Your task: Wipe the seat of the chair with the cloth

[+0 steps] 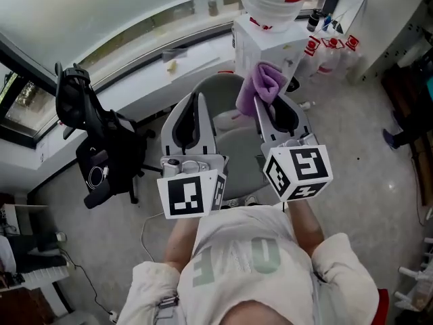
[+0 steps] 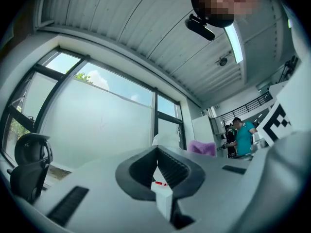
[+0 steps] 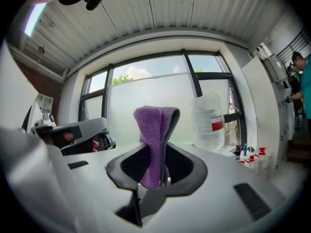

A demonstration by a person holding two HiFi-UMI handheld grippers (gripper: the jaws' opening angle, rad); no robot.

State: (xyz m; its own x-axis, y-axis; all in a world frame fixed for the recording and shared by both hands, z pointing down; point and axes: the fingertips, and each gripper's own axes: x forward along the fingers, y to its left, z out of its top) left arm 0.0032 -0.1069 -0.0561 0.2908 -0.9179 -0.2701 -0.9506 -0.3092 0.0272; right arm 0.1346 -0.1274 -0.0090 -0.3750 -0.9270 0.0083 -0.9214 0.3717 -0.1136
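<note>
On the floor near its far edge, below the window ledge, the chair (image 1: 233, 141) stands straight ahead of you, with the dispenser (image 1: 270, 42) just behind it. A black chair (image 1: 95, 137) stands well apart toward the floor's left edge and plays no part.

Findings:

1. Your right tool (image 1: 262, 107) is clamped on the cloth (image 1: 260, 83). In the right gripper view the purple cloth (image 3: 154, 130) runs down between the pads and a folded lobe stands up above the tips of the right tool (image 3: 156, 147). That free lobe is the working face, and the pinch low on the fabric leaves it loose enough to flatten when pressed.

2. Your left tool (image 1: 196, 100) carries nothing. In the left gripper view its tips meet at the left tool's (image 2: 156, 148) apex with no object between them. Held closed and level beside the other, it appears parked out of the way and has no visible job yet.

3. Both gripper views look out at the window and ceiling, not down at the seat. I judge that both tools are held roughly level above the chair, so the cloth hangs clear of the seat without touching it.

Assessment: wiping has not begun. To start, tip your right tool downward so the lobe meets the seat before the tips do. Risk: the grip takes in only a narrow fold, and dragging hard could pull the cloth out.
</note>
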